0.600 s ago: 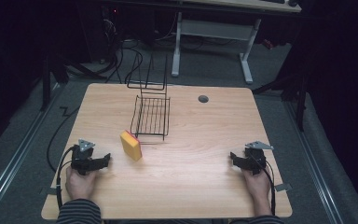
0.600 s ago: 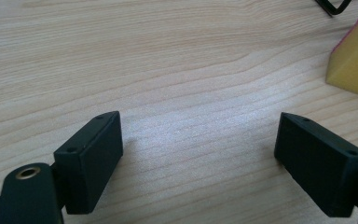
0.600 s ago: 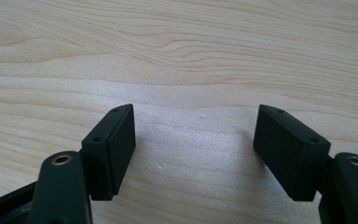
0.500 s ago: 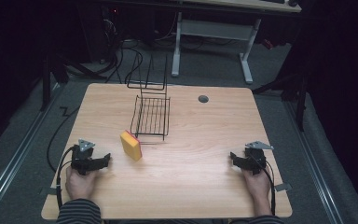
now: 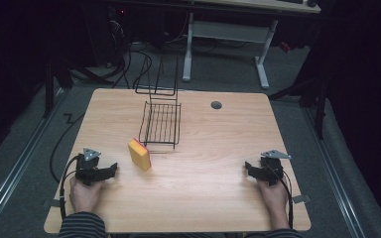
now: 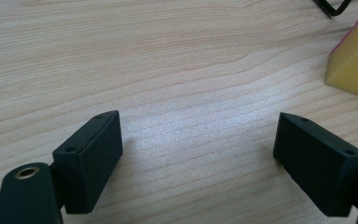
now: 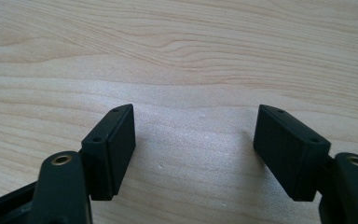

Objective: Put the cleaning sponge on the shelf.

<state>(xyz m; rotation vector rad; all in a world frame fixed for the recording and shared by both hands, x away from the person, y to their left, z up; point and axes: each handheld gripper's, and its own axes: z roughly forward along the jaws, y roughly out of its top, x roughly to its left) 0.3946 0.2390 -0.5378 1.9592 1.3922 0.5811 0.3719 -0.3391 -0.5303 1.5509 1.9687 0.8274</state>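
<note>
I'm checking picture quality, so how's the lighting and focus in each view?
High view: table lit, surroundings nearly black, sponge slightly soft. Left gripper view: bright sheen on the wood between the jaws, sponge corner sharp. Right gripper view: even light, soft shadows beside the jaws.

Sponge [image 5: 140, 154]: yellow block, pink-red top layer, standing on edge, tilted slightly. Sits left of table centre, touching nothing, near rack's [image 5: 161, 123] front corner, at rack's 7 o'clock.

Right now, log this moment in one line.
left tool: open, empty, beside sponge | right tool: open, empty | wire rack: behind sponge
</note>
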